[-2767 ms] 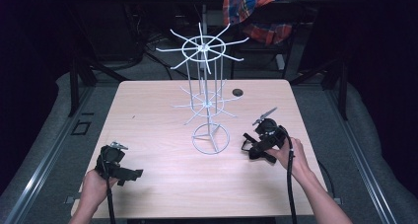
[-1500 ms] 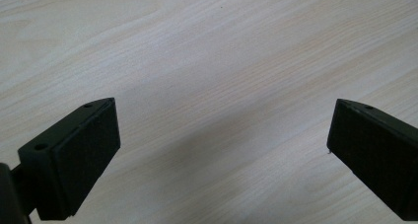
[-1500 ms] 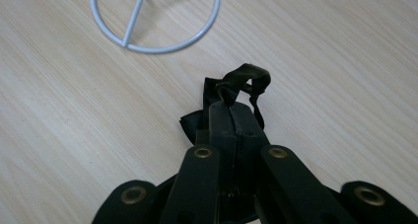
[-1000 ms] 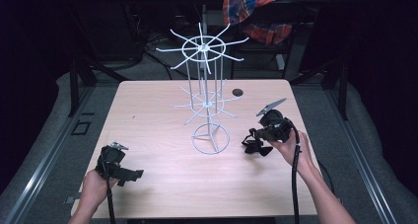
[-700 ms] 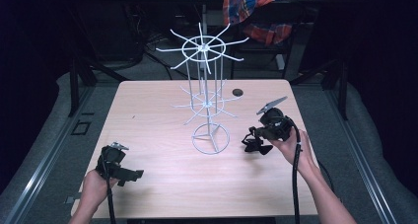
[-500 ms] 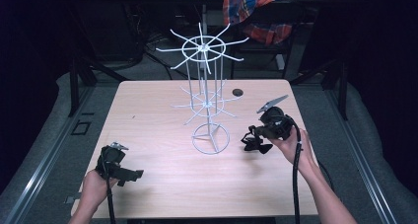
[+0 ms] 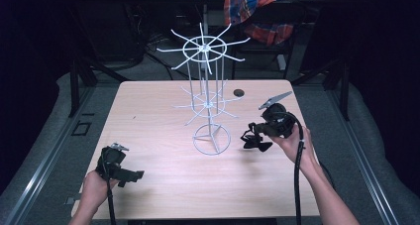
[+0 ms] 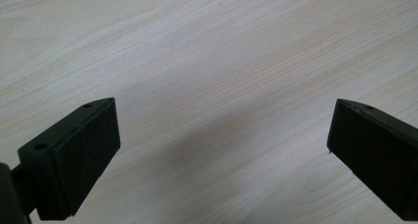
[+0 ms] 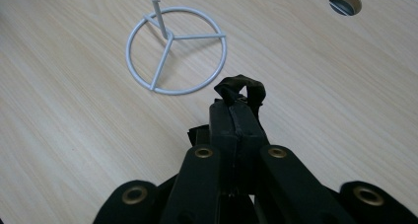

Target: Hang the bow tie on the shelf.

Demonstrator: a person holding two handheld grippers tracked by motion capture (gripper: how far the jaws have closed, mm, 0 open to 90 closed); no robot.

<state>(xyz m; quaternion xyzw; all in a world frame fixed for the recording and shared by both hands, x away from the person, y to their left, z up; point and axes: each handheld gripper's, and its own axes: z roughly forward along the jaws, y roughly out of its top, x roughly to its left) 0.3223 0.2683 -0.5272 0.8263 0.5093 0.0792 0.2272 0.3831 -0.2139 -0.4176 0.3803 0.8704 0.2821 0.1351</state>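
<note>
A white wire display rack [image 7: 205, 106] stands mid-table, with spoked arms at two heights and a ring base [image 9: 175, 49]. To the right of that base, my right gripper [image 7: 251, 136] hovers a little above the wood, jaws pressed together in the right gripper view [image 9: 236, 113]. It is shut on a small black looped strap [image 9: 240, 87], and black pieces of the strap hang beneath it [image 7: 257, 145]. At the table's front left, my left gripper [image 7: 130, 175] is held low. Its jaws stand wide apart [image 8: 222, 150] over bare wood with nothing between them.
The light wooden table [image 7: 148, 116] has a round cable hole [image 7: 238, 92] near its back right, also seen in the right gripper view [image 9: 345, 2]. Plaid cloth [image 7: 257, 12] lies on furniture behind the table. Dark floor surrounds it.
My right gripper has risen and shifted slightly toward the back right with the black strap in it. The left gripper has stayed put.
</note>
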